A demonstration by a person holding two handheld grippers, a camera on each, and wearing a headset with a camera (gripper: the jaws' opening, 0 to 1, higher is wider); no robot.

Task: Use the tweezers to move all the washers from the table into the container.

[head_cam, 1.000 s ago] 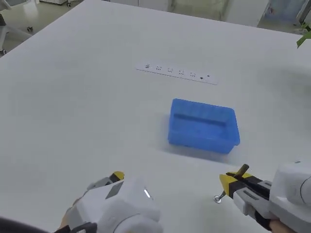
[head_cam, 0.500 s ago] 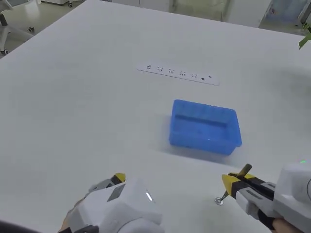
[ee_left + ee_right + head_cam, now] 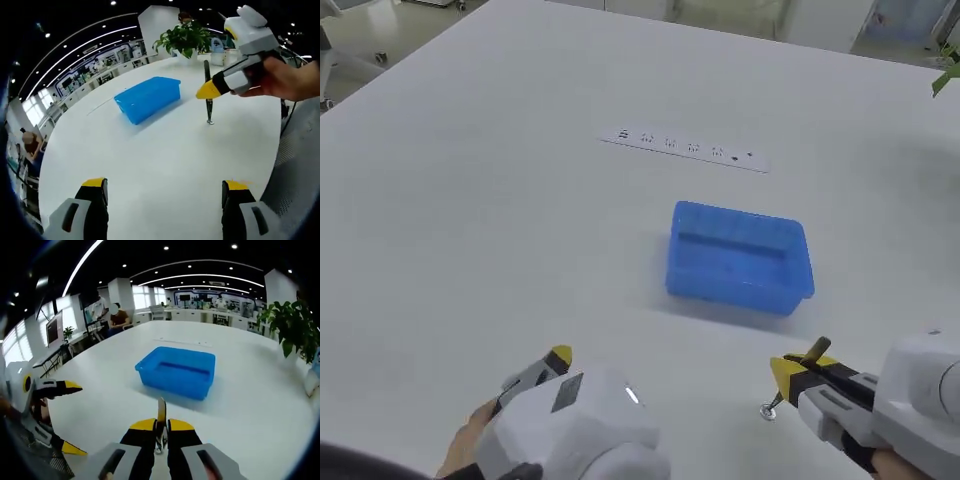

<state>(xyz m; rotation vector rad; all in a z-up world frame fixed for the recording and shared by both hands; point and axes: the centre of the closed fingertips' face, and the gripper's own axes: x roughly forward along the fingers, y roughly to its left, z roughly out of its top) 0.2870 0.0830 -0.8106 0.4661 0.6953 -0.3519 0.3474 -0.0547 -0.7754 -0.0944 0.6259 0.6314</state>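
Note:
A blue container [image 3: 740, 258] stands in the middle of the white table [image 3: 500, 230], with nothing visible inside. My right gripper [image 3: 792, 372] is near the front right, shut on the tweezers [image 3: 775, 398]. They point steeply down, and their tip rests on the table at a small grey metal piece [image 3: 767, 411], apparently a washer. The right gripper view has the jaws closed on the tweezers [image 3: 161, 415], with the container [image 3: 177, 370] beyond. My left gripper [image 3: 552, 366] is open at the front left, holding nothing. Its own view shows the tweezers [image 3: 208, 102] upright ahead and the container [image 3: 147, 97] further off.
A flush power strip [image 3: 685, 150] lies in the table beyond the container. A potted plant [image 3: 185, 37] stands at a far table edge. Bare tabletop lies all round the container. Desks and a seated person are far in the background.
Only the head camera has shifted a little. The right gripper still holds the tweezers' tip at the same spot on the table, and the left gripper stays open.

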